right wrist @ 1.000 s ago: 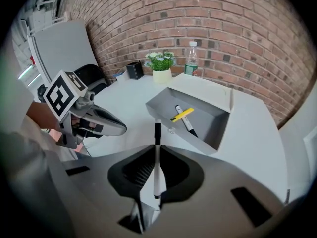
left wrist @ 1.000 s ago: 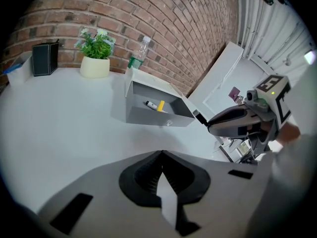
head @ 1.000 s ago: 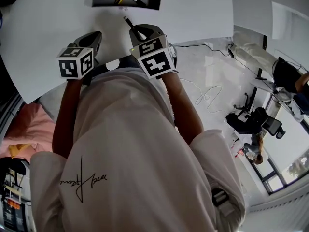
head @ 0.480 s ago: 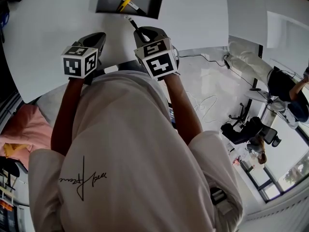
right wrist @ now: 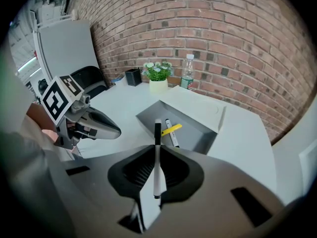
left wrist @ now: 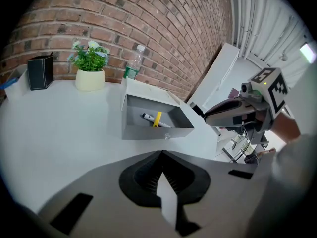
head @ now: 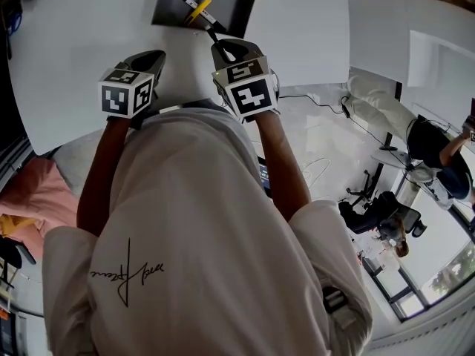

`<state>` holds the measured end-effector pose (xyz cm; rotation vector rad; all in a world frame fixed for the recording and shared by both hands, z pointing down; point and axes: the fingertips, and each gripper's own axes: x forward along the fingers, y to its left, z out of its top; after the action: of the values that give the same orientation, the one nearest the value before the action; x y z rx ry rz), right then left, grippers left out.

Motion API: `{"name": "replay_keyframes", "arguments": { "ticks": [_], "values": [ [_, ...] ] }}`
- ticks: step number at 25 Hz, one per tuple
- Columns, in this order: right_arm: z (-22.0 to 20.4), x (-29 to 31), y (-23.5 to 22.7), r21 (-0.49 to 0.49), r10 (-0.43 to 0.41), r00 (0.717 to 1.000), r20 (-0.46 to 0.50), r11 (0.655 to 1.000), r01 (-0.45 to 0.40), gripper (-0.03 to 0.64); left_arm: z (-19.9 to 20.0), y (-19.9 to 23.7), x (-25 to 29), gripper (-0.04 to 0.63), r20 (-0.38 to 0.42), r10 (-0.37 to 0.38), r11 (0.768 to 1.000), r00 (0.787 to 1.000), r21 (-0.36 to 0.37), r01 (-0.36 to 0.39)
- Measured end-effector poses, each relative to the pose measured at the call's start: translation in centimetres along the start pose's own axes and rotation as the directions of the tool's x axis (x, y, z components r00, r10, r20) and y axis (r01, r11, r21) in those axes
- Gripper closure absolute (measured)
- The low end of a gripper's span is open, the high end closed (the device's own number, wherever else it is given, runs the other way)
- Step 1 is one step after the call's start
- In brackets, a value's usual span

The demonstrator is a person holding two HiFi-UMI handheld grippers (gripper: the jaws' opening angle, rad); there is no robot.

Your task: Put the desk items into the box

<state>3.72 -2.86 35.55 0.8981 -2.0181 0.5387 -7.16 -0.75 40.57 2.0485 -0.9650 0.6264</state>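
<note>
Now my right gripper (right wrist: 156, 157) pinches a pen (right wrist: 157, 133) at the near edge of the box (right wrist: 200, 133), my left gripper (left wrist: 161, 155) closed on nothing, so next I should reach over it and release.

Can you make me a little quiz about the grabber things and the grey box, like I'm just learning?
1. True or false: the right gripper holds a slim white marker pen with a black cap.
2. What lies inside the open grey box? A) a yellow marker and a white pen B) scissors C) nothing
3. Fill in: the left gripper has its jaws ____, with nothing between them.
Key: 1 true; 2 A; 3 shut.
</note>
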Motion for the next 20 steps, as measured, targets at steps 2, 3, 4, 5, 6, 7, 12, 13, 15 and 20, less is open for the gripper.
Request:
{"name": "replay_keyframes", "arguments": {
  "ticks": [2,3,4,5,6,7,12,13,15,20],
  "values": [
    [0.2,0.0,-0.3,-0.008,0.001,1.0,0.002,1.0,-0.001,0.563,0.3,0.0,0.0,0.591,0.007,0.003,1.0,1.0,-0.002,-0.003],
    [0.3,0.0,-0.4,-0.012,0.002,1.0,0.002,1.0,-0.002,0.563,0.4,0.0,0.1,0.591,0.009,0.005,1.0,1.0,-0.003,-0.005],
    [0.4,0.0,-0.5,-0.015,0.003,1.0,0.003,1.0,-0.003,0.563,0.6,0.0,0.2,0.591,0.011,0.006,1.0,1.0,-0.004,-0.006],
    [0.5,0.1,-0.6,-0.017,0.004,1.0,0.003,1.0,-0.004,0.563,0.7,0.0,0.2,0.591,0.012,0.007,1.0,1.0,-0.004,-0.007],
    [0.6,0.1,-0.8,-0.02,0.005,1.0,0.002,1.0,-0.005,0.563,0.8,0.0,0.3,0.591,0.013,0.008,1.0,1.0,-0.005,-0.008],
    [0.7,0.2,-0.9,-0.023,0.006,1.0,0.002,1.0,-0.006,0.563,0.9,0.0,0.4,0.591,0.015,0.009,1.0,1.0,-0.007,-0.008],
    [1.2,0.2,-1.7,-0.04,0.012,1.0,0.004,0.999,-0.012,0.563,1.4,-0.3,0.8,0.591,0.023,0.014,1.0,1.0,-0.014,-0.014],
    [1.2,0.3,-1.9,-0.043,0.013,1.0,0.004,0.999,-0.013,0.563,1.5,-0.3,0.9,0.591,0.024,0.016,1.0,1.0,-0.016,-0.016],
    [1.4,0.4,-2.2,-0.051,0.016,1.0,0.004,0.999,-0.016,0.563,1.7,-0.3,1.1,0.591,0.027,0.021,1.0,0.999,-0.021,-0.02],
    [1.7,0.7,-3.0,-0.066,0.025,1.0,0.001,0.998,-0.025,0.563,2.0,-0.3,1.6,0.591,0.029,0.028,0.999,0.999,-0.032,-0.027]
  ]
}}
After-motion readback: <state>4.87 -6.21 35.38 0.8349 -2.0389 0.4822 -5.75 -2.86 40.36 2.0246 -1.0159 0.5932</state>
